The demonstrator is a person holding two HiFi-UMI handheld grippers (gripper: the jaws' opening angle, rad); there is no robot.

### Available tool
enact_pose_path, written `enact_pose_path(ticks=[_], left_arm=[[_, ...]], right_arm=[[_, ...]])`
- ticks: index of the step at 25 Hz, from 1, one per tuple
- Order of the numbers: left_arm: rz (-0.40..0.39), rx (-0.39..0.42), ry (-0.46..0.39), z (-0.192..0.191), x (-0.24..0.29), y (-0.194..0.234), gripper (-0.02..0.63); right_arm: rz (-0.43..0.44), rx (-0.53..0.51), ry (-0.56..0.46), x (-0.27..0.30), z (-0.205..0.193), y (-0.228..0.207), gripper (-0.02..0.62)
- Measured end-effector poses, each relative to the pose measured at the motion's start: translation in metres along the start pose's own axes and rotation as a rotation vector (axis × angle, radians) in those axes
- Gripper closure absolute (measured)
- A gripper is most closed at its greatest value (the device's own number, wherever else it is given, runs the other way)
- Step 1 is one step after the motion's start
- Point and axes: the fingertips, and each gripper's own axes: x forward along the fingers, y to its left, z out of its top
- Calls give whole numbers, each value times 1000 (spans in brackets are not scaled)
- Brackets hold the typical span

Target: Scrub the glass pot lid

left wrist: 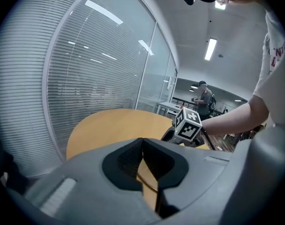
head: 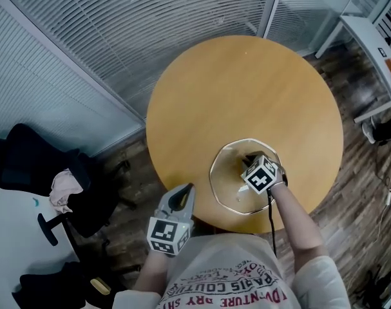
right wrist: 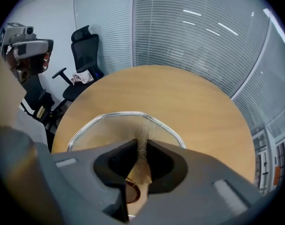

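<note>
Pale wood is shown in the head view as the top of a round table [head: 240, 89], set beside a wall of slatted blinds [head: 150, 18]. The glass pot lid [head: 230, 184] is laid flat on the table near the edge closest to the person. The right gripper [head: 258, 169] is held directly over the lid, with its marker cube uppermost. The left gripper [head: 181, 198] is held off the table, just beyond its near edge and close to the person's shirt, well apart from the lid. A black office chair [head: 34, 166] is seen on the floor to the left, with a pale cloth draped on it.

In the left gripper view, the left gripper [left wrist: 142, 140] is seen clenched, with its jaws pressed together and nothing caught between them. The table [left wrist: 109, 123] is seen beyond the jaws, and the right gripper [left wrist: 188, 124] is seen over its far side. A person [left wrist: 203, 95] is visible far back in the room.

In the right gripper view, the right gripper [right wrist: 142, 142] is clamped on a tan fibrous pad [right wrist: 142, 165], which is held upright between the jaws. The glass pot lid [right wrist: 109, 125] is seen directly below and ahead, its metal rim curving round in front of the jaw tips on the table [right wrist: 180, 93]. Whether the pad is touching the glass cannot be told. The office chair [right wrist: 86, 46] is seen beyond the table.
</note>
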Motion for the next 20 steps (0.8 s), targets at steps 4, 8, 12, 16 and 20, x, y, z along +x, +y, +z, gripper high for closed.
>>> enact_pose_path(ticks=[4,8,12,16,20], left_arm=[[24,-7,2,0,-1,4,598],[36,-13,-2,0,-2,9,598],[38,-17,-3,-1,-4,14,598],[43,-25,-2,-4,-5,15,598],[49,-30,-2,-4,-6,13,598]], right_arm=[[42,-18,37,9,-2,2,534],[55,-33,37,15,3,6,534],[67,-64,27,19,11,15,534],[96,-103,25,20,15,27,534],[139,-160,16,19,18,44,534]])
